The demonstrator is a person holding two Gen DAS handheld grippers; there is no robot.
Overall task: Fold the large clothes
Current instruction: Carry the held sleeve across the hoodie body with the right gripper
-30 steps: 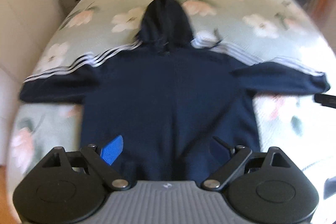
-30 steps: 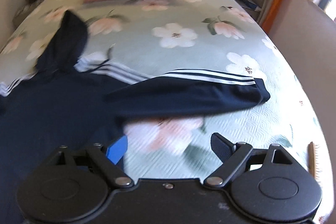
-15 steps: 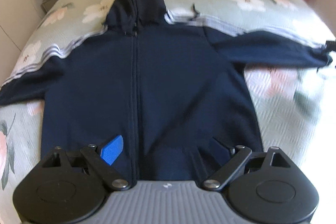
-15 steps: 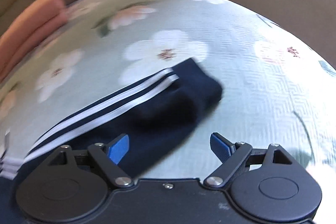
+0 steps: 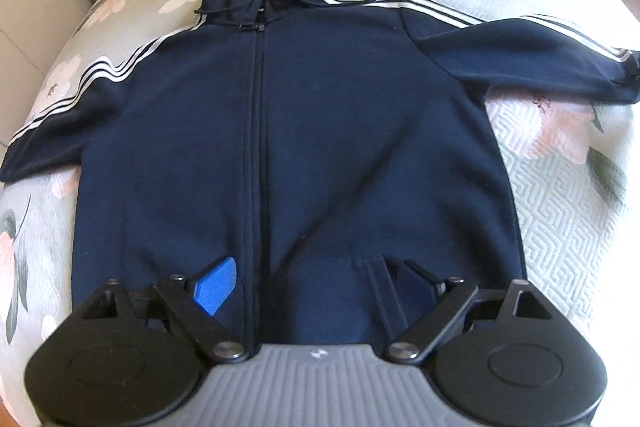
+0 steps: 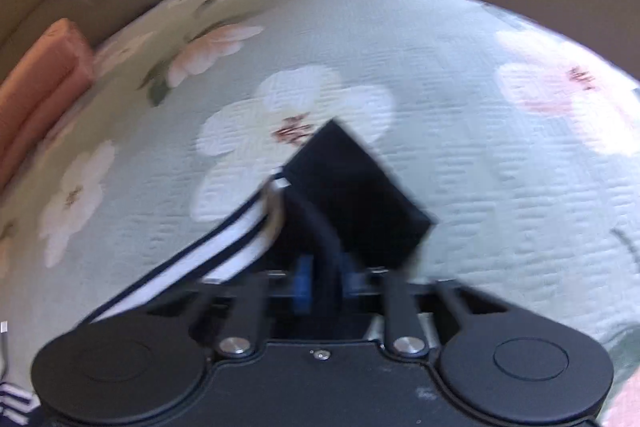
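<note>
Pinching sleeve cuff (image 6: 360, 195) in right gripper (image 6: 322, 281) | left gripper (image 5: 316, 285) spread above hoodie (image 5: 300, 131) hem

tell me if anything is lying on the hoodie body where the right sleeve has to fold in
Nothing visible does. The right gripper is shut on the sleeve cuff, and the hoodie front lies flat and bare; only the open left gripper hovers over its hem.

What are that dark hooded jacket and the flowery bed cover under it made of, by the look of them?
The hooded jacket looks like a thick, matte knit, probably cotton fleece: soft folds, no shine, ribbed hem, flat white stripes along the sleeves. The bed cover seems to be a quilted woven fabric, likely cotton or a blend: a raised maze-like stitch pattern shows under the printed flowers. The exact fibre cannot be told.
</note>
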